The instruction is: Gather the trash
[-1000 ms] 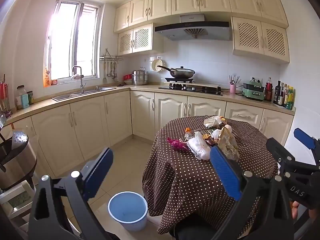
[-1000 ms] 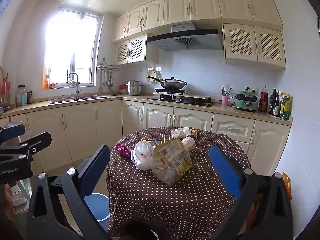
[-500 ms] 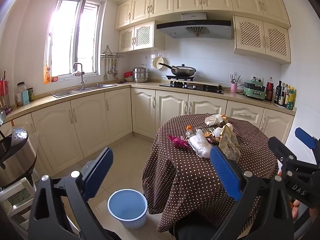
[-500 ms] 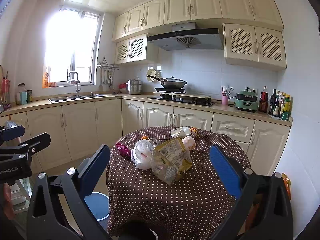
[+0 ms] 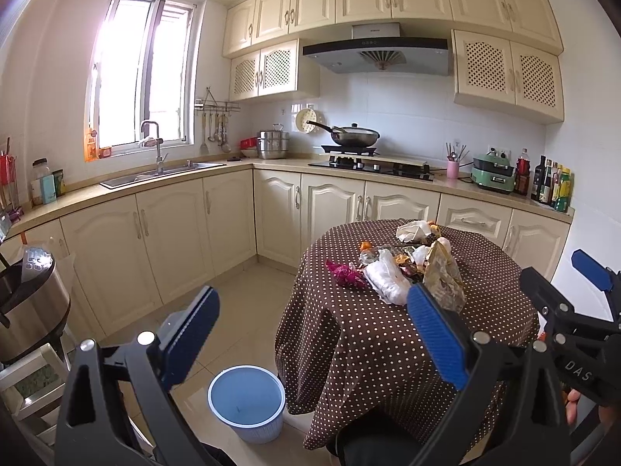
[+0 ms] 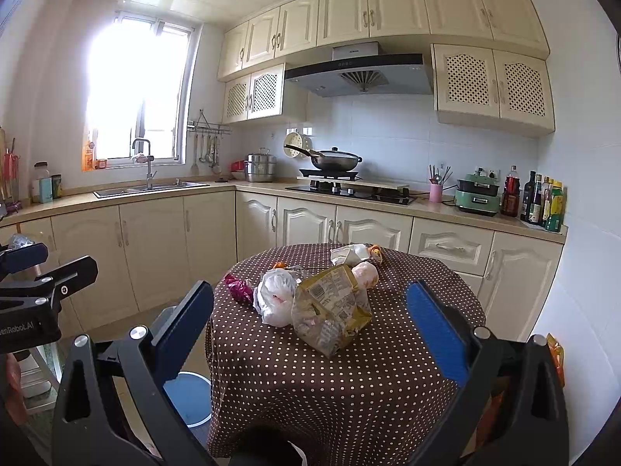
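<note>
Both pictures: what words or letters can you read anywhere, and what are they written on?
"DAS" on the black body of the right gripper, cut off at the picture's edge.
"enRobot.AI" on the black body of the left gripper, its start cut off.
Range hood: a small brand mark, too small to read.
Yellow snack bag: barcode and fine print, too blurred to read.
Bottles on the counter: labels too small to read.

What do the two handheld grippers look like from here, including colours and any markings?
Both are alike. The left gripper has a black angular frame with cut-out slots, silver bolt heads and two flat blue ribbed finger pads. The right gripper matches it. In the other camera's view, white lettering shows on each black body: "DAS" on the right one, "enRobot.AI" on the left. No cables or sleeves are visible.
</note>
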A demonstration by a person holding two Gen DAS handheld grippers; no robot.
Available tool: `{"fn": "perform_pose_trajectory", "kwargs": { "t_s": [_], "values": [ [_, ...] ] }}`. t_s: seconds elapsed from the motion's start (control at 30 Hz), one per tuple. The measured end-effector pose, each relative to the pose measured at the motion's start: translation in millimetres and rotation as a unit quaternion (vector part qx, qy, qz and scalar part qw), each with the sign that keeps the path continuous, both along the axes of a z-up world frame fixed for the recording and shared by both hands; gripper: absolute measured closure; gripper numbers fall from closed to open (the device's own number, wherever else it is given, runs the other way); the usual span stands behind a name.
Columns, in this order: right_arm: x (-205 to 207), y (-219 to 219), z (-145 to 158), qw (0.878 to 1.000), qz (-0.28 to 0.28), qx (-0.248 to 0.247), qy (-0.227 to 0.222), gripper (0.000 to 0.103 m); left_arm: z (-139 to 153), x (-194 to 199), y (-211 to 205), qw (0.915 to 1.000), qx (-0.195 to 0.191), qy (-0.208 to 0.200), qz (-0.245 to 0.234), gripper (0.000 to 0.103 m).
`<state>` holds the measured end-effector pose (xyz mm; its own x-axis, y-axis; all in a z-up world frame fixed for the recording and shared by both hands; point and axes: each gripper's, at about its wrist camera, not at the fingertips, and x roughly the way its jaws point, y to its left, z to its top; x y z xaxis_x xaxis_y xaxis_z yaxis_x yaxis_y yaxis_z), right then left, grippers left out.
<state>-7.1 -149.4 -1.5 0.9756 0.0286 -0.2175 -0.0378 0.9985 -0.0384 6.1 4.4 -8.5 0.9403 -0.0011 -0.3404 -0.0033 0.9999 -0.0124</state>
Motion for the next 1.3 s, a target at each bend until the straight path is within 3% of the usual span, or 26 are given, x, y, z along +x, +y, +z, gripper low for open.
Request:
{"fn": "perform_pose_trajectory", "kwargs": {
  "t_s": [0.83,1.07,1.3],
  "values": [
    [2.2,-10.7,-4.6,1.0,-0.007,0.015,0.004,0.007,-6.5,10.3,-7.8,0.9998,0.011,0.017,0.002,0.008],
    [18.6,-22.2,-9.8,0.999,-0.013,0.027,0.018,0.007,-13.1,27.7,-12.3,0.9994,0.018,0.031,0.003,0.008],
    [47.4,-48.3,-24.4,0.997,-0.036,0.048,0.045,0.007,-32.5,66.4,-28.3,0.9966,0.021,0.075,-0.027,0.008]
  ]
}}
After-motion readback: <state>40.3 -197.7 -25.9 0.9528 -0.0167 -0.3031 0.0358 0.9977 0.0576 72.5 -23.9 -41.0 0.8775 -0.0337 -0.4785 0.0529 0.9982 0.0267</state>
